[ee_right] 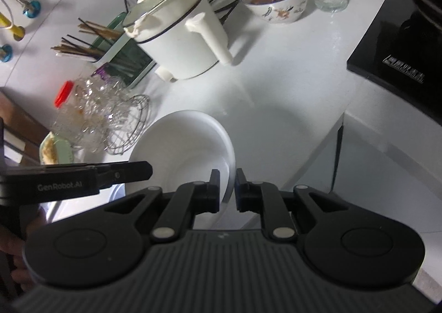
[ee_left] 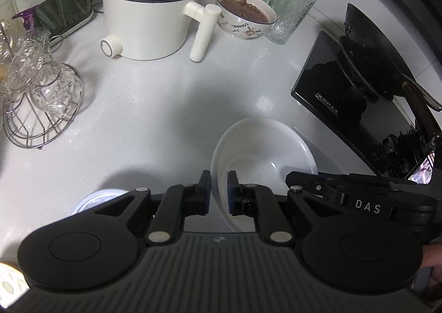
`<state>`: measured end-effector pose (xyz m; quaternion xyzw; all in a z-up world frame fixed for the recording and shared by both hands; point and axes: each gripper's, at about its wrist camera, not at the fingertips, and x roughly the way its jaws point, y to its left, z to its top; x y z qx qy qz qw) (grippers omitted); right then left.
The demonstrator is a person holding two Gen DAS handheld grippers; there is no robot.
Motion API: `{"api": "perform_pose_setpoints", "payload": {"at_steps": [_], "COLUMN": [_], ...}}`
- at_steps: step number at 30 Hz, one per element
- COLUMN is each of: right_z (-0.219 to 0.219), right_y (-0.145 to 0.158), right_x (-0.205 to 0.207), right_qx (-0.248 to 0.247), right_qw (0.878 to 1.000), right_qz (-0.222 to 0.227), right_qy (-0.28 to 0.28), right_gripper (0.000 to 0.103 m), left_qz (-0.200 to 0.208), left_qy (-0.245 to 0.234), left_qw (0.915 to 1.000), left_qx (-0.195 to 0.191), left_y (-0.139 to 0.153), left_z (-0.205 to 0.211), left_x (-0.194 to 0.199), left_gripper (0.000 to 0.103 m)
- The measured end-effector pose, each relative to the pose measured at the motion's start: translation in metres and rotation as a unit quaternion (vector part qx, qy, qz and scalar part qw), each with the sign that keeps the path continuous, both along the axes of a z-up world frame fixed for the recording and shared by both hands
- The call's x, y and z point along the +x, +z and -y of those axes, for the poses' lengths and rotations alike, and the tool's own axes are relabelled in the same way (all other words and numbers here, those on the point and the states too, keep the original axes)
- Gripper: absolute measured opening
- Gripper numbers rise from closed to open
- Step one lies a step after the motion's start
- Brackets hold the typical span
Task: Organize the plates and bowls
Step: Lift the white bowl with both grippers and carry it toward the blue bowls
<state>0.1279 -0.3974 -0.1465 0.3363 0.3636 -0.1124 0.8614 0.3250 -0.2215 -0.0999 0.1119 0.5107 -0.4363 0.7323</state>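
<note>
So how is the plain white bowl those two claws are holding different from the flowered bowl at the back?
The plain white bowl is empty, while the flowered bowl holds a brown food. The white bowl is undecorated and held tilted off the counter by its rim, in the left gripper and the right gripper; the flowered bowl has painted sides and a dark rim line, and sits upright on the counter. Both are round and white-bodied.

A broad stretch of bare white counter (ee_left: 154, 108) lies open mid-scene. At its far side stand the white electric pot (ee_left: 149, 20) (handle jutting rightward), a patterned bowl of brown food (ee_left: 246, 16) and a glass mug (ee_left: 290, 17). A wire rack of glasses (ee_left: 41, 92) blocks the left, the black cooktop (ee_left: 331, 86) the right.
</note>
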Motion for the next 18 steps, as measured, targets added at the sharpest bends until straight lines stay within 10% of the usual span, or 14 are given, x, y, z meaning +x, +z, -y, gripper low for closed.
{"api": "perform_pose_setpoints", "payload": {"at_steps": [18], "right_z": [-0.024], "right_y": [0.015], "right_x": [0.018], "right_qx": [0.024], "right_qw": [0.997], "right_qz": [0.014], "right_qy": [0.075], "right_gripper": [0.015], "left_qz": [-0.005], "left_qy": [0.079], "left_qw": [0.9967], "left_qx": [-0.017], "left_y": [0.021], "left_z": [-0.061], "left_x": [0.000], "left_gripper": [0.012]}}
